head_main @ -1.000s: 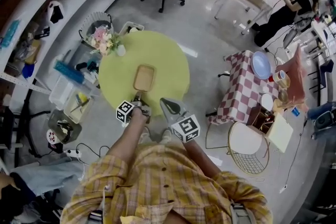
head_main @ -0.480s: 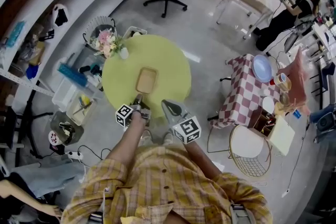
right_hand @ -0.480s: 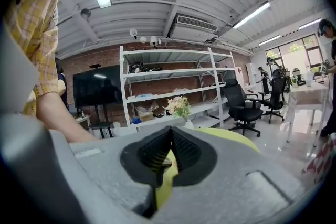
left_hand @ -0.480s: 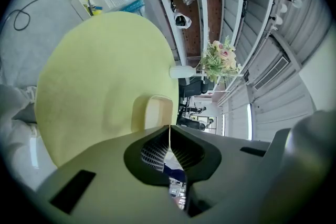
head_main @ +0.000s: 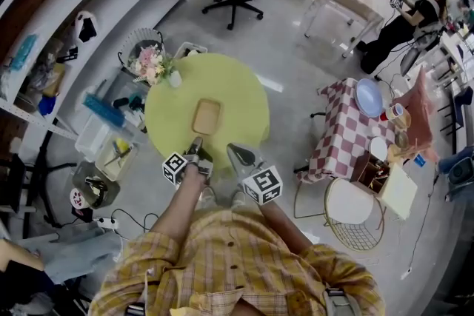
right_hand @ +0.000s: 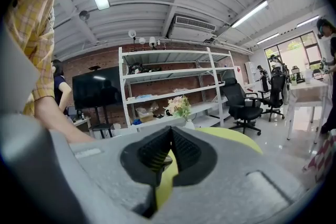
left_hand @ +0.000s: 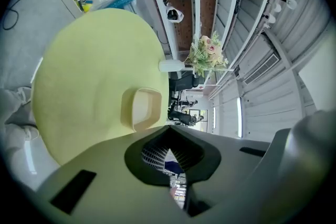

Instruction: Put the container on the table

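Pulled back a little since a second ago, the left gripper [head_main: 196, 143] now hangs at the near rim of the round yellow-green table [head_main: 244, 96], with a sliver of tabletop showing between its tips and the tan, shallow, round-cornered rectangular container [head_main: 207, 117]. Earlier its tips sat right at the container's near end.

The container rests flat on the table, roughly in the middle and open side up, with nothing touching it. In the left gripper view it lies just ahead of the jaws and slightly to one side [left_hand: 142, 108].

The left gripper's jaws are drawn together at the tips with nothing between them. The right gripper [head_main: 235, 152] is likewise closed and empty, held just beside the left one over the table's near edge and pointing across the table toward the far shelving.

The relation that matters is that the container lies straight out from the left gripper, its long axis running away from the person and nearly in line with that gripper's jaws. The left gripper is the nearer of the two; the right stands off to the side of the container's line. The placing looks done, so any further reach would go to the near short end, from the left.
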